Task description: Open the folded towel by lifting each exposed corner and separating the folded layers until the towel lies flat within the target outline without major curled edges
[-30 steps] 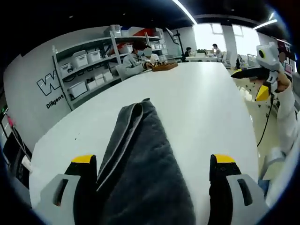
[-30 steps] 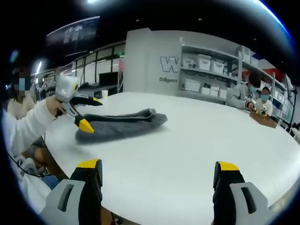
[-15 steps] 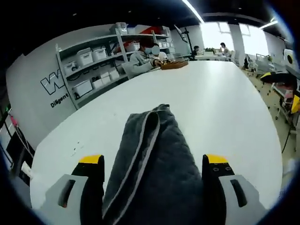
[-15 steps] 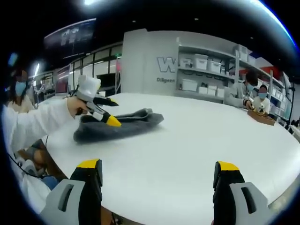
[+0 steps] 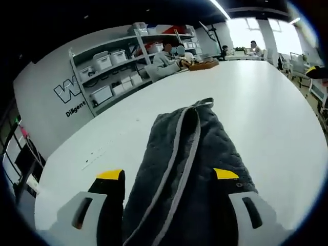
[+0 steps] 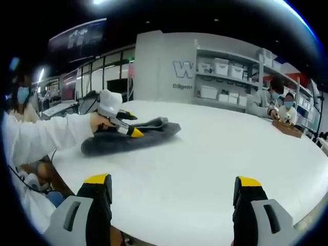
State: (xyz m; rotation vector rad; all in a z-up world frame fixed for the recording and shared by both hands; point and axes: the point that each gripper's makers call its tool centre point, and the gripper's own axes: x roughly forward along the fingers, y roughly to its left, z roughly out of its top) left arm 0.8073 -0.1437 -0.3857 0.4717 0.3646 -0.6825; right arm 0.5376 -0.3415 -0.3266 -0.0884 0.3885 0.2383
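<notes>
Now further over the towel (image 5: 187, 169) than a second ago, left gripper (image 5: 169, 177) with jaws spread wide either side of the folded dark grey cloth, pale trim running up its middle. On the white table (image 6: 215, 154), folded long and rumpled, far layers hidden behind the near fold. At right, right gripper (image 6: 171, 180) wide apart over bare table, holding nothing, well apart from the towel.

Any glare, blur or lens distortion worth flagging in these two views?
Left gripper view: bright windows blow out top right, fisheye bends the table edge, the towel is sharp. Right gripper view: ceiling light sheen on the table, shelving curved, towel small but clear.
</notes>
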